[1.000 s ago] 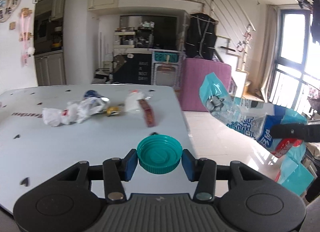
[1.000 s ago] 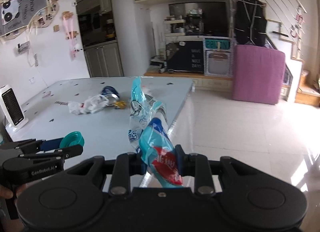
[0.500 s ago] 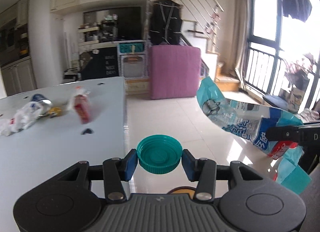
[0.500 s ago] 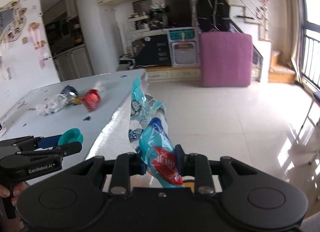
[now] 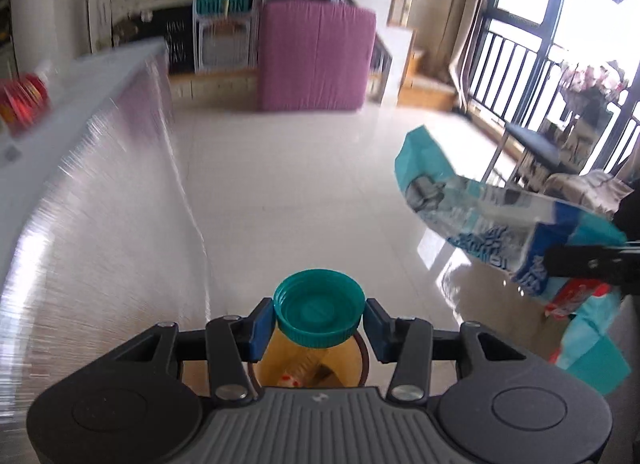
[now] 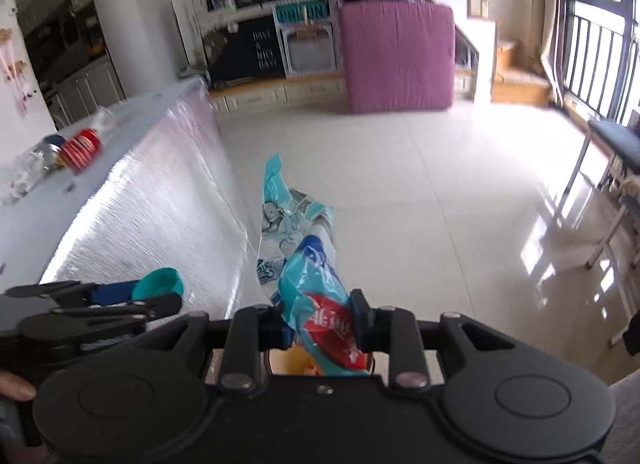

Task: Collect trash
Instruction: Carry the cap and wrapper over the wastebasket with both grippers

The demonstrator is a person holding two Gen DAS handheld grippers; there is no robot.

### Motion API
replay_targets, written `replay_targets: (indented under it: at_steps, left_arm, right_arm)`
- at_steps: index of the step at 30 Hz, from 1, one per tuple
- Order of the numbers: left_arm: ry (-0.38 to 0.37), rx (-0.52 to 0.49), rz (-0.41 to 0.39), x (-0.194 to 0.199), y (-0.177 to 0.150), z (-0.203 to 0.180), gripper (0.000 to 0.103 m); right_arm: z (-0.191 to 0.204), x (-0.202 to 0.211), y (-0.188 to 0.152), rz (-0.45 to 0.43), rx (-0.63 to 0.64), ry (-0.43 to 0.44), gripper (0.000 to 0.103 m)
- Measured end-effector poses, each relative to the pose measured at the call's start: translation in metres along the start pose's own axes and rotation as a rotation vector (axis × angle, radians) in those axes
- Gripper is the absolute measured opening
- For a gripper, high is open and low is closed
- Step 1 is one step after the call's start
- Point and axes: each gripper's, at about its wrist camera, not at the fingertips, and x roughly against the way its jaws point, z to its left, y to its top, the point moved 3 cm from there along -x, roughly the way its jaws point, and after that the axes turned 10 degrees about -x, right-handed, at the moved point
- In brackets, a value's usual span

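Observation:
My left gripper [image 5: 319, 318] is shut on a teal bottle cap [image 5: 319, 306], open side toward the camera. Right under the cap stands an orange waste bin [image 5: 352, 360] with a dark rim and some scraps inside. My right gripper [image 6: 322, 324] is shut on a blue, white and red plastic wrapper [image 6: 304, 260] that sticks out forward. In the left wrist view that wrapper [image 5: 492, 220] hangs at the right, off the floor. In the right wrist view the left gripper [image 6: 158, 296] with the cap [image 6: 158, 284] is at the lower left.
The white table [image 6: 132, 192], its side wrapped in shiny foil, runs along the left. A red packet [image 6: 82, 148], a can and crumpled plastic lie on it. A purple mattress [image 6: 400, 54] leans at the back. A chair [image 6: 612, 144] stands by the window on the right.
Both grippers have swung right, away from the table top, and come down toward the floor. The orange bin has come into view beneath them. Cap and wrapper stay held.

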Motion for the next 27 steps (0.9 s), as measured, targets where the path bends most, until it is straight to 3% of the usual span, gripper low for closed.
replay_targets:
  at_steps: [10,14,21,27]
  left_arm:
    - [-0.072,0.195,0.309,-0.151,-0.061,0.009,0.049]
    - [-0.072,0.199,0.395,-0.189,-0.082,0.015,0.049]
    - [-0.030,0.165,0.406,-0.233,-0.097,0.033,0.049]
    - [-0.046,0.238,0.383,-0.252,-0.110,0.052,0.049]
  right_arm:
    - [-0.044,-0.112,-0.007,0.166,-0.138,-0.017,0.028]
    - [-0.054,-0.170,-0.016,0.261,-0.122,-0.047,0.028]
    - [-0.056,-0.260,-0.034,0.442,-0.118,-0.038,0.028]
    - [-0.045,-0.342,-0.080,0.646,-0.026,-0.072,0.029]
